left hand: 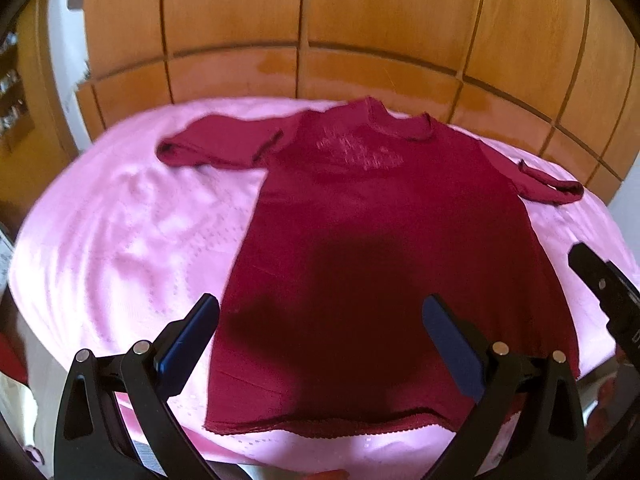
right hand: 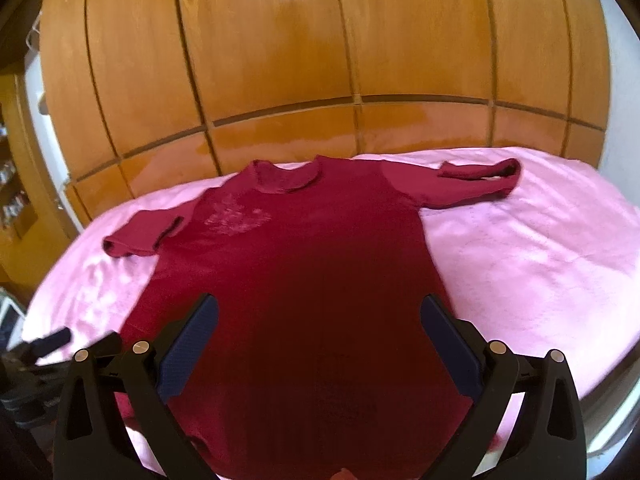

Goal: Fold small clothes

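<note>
A dark red long-sleeved top [left hand: 360, 248] lies flat on a pink blanket [left hand: 120, 232], neck away from me, hem toward me, a pale print on its chest. Both sleeves stretch out sideways, their cuffs folded back. My left gripper [left hand: 320, 312] hovers open above the top's lower left part, nothing between its blue pads [left hand: 188, 340]. In the right wrist view the same top [right hand: 312, 280] fills the middle, and my right gripper [right hand: 320, 312] hangs open over its lower part. The right gripper's black tip [left hand: 600, 280] shows at the left view's right edge.
A wall of orange wooden panels [left hand: 320, 32] rises just behind the blanket's far edge. Wooden shelving [right hand: 16, 184] stands at the far left. The blanket [right hand: 540, 260] spreads out on both sides of the top. The left gripper [right hand: 48, 344] shows at the right view's lower left.
</note>
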